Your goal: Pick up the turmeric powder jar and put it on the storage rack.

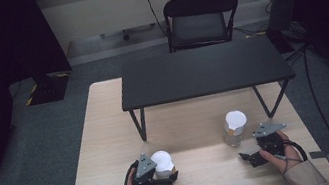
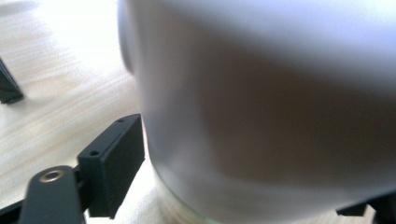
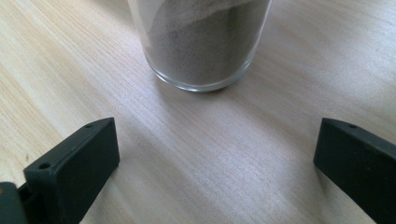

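Left gripper at 7 o'clock on the wooden table, jaws clamped on a white-capped glass. Right gripper gapes, empty, beside the sand-filled glass at 5 o'clock. Judged heavy, rigid, slick, breakable: grip mid-wall. Black bench and chair at 12 o'clock.
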A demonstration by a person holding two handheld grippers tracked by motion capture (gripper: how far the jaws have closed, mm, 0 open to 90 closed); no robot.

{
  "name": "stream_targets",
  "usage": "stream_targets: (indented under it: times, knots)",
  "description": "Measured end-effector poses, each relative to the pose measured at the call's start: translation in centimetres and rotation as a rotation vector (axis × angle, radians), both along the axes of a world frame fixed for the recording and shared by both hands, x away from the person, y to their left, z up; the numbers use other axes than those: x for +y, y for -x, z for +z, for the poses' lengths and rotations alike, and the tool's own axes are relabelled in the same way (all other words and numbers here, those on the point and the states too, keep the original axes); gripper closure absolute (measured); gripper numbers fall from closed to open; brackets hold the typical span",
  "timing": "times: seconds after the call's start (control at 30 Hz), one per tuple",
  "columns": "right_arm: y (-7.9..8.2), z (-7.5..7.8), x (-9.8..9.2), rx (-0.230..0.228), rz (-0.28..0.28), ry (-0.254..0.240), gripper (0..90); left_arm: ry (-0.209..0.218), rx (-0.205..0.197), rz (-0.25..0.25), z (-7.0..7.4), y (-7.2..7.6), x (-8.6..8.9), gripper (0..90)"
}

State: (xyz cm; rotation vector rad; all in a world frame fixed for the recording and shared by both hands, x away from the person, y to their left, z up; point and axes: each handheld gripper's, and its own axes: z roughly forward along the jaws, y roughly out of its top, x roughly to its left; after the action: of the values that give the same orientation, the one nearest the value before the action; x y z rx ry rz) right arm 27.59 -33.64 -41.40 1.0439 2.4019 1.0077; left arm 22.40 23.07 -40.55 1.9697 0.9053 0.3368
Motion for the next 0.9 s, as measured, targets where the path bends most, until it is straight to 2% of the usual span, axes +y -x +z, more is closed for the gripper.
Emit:
stream_targets:
  times: [0.17, 0.53, 0.9]
  knots:
    - [0.0, 0.0, 0.0, 0.000, 0.000, 0.000, 0.0, 0.009, -0.004, -0.014, -0.1, -0.1, 0.1, 26.4]
    - [0.0, 0.0, 0.0, 0.000, 0.000, 0.000, 0.0, -0.032, -0.022, -0.027, 0.5, -0.1, -0.6, 28.4]
    - [0.0, 0.0, 0.0, 0.000, -0.001, 0.000, 0.0, -0.023, -0.013, -0.053, 0.9, -1.0, -1.4, 29.0]
